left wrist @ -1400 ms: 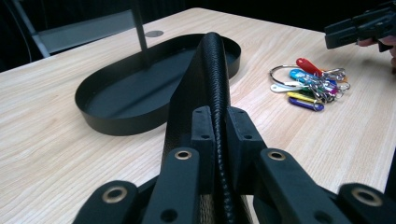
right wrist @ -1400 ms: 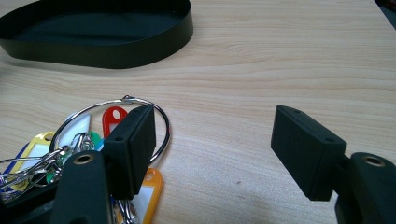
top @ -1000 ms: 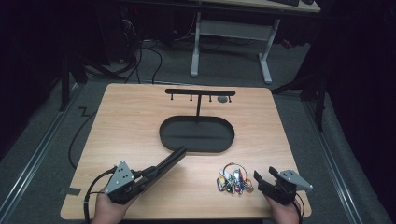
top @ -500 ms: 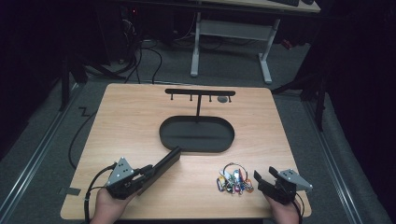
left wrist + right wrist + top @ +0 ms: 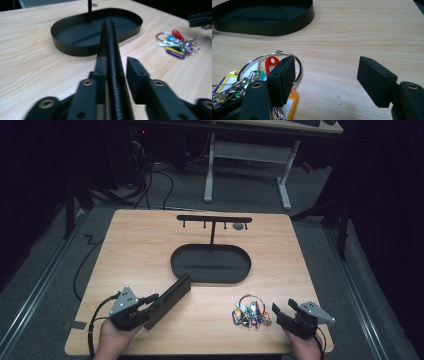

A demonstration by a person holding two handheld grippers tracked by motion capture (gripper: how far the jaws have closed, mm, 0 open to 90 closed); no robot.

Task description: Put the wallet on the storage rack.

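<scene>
Little moved since a moment ago — left gripper (image 5: 150,304) still pinching a flat black case (image 5: 169,300) on edge, angled toward the tray (image 5: 210,276), likely to drop in. Right gripper (image 5: 325,75) spread, waiting beside the keys (image 5: 249,312).
</scene>
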